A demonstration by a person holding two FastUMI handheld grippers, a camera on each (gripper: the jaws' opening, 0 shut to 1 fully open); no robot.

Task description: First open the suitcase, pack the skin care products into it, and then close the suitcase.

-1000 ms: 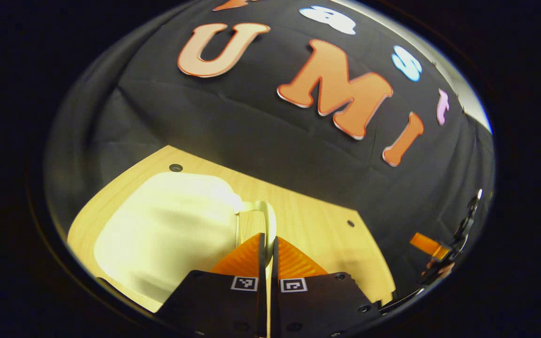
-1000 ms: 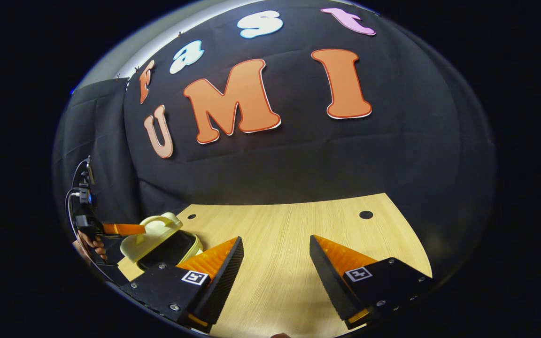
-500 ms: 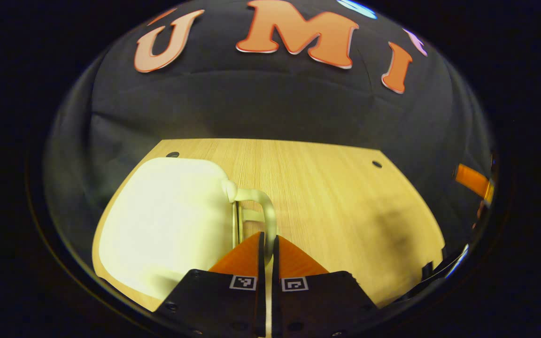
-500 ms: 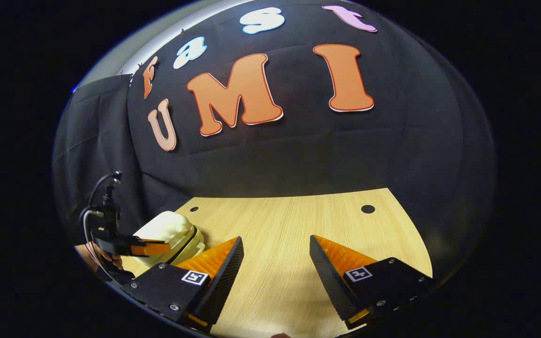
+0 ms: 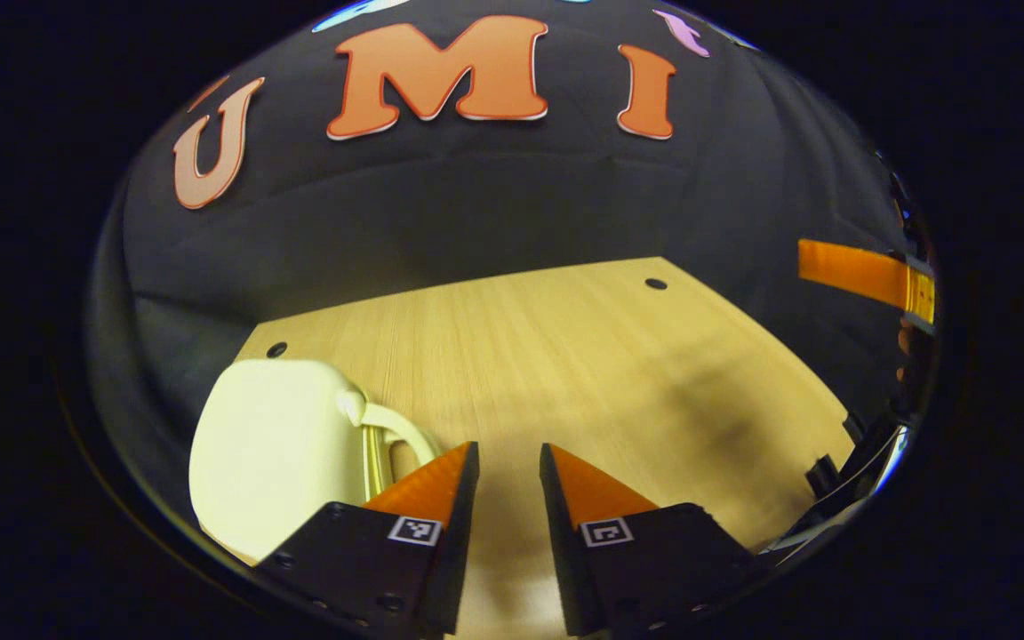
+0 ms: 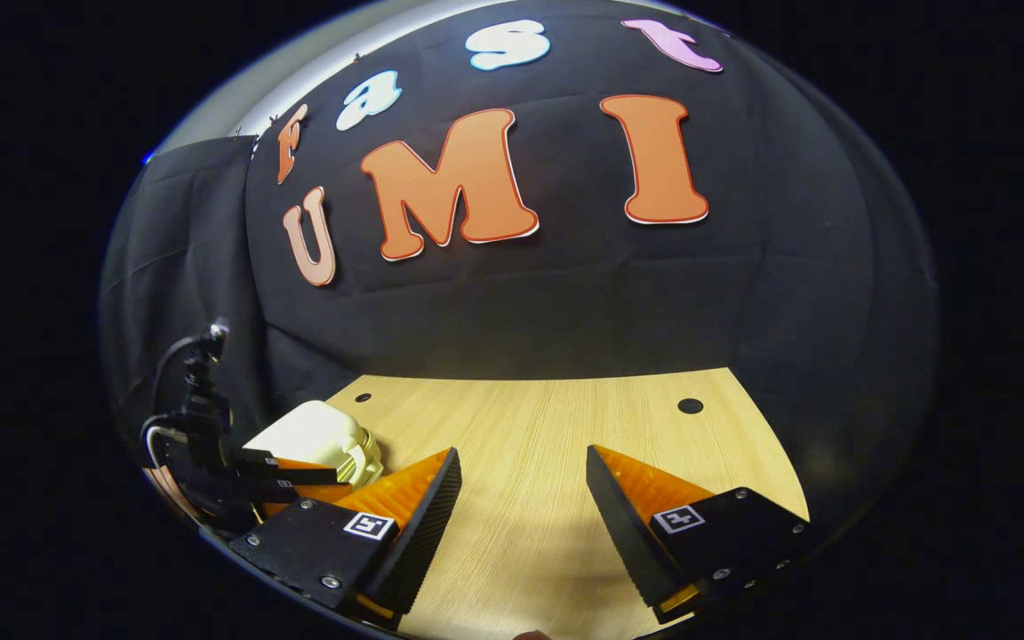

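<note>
A pale yellow suitcase lies shut on the wooden table, low on the left in the left gripper view. Its loop handle points toward my left gripper. That gripper is open and empty, just right of the handle and clear of it. In the right gripper view the suitcase sits at the far left with the left gripper in front of it. My right gripper hangs open over bare table, holding nothing.
The black cloth wall closes off the table's back and sides. Small round holes mark the tabletop near its far corners. The right gripper juts in at the right edge of the left gripper view.
The suitcase lid, ajar a second ago, has come down shut. My left gripper let go of the handle, opened and swung right. The right gripper stayed put.
</note>
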